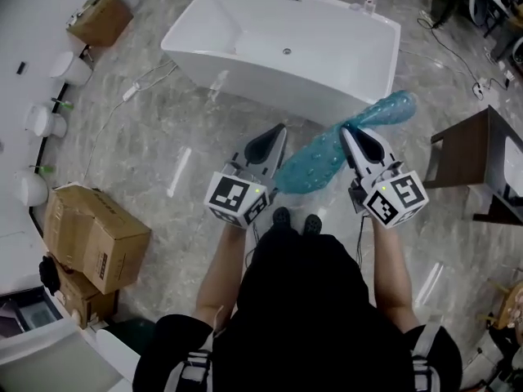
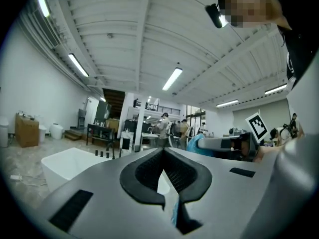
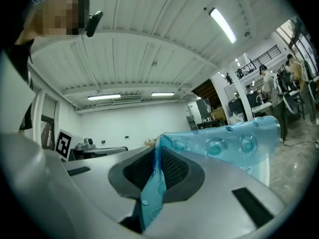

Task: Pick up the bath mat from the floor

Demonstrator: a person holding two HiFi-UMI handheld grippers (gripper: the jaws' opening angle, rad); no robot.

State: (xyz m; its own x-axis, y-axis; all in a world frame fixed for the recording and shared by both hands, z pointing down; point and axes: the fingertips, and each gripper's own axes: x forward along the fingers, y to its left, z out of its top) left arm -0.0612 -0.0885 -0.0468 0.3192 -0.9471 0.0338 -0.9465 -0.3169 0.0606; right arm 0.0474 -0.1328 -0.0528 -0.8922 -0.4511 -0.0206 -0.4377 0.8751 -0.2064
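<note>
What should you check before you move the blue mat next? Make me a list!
1. Right hand-held gripper is shut on the bath mat: ok, the mat sits deep between its jaws.
2. Left hand-held gripper is pinching the mat: ok, but only a thin blue edge shows between its jaws, so the hold may be slight.
3. Mat is up off the floor: ok, it seems to hang between the two grippers.
4. Mat's far end is clear of the bathtub: cannot tell, they overlap in the head view.
5. Cardboard boxes are out of the way: ok, they are far off to the left.
</note>
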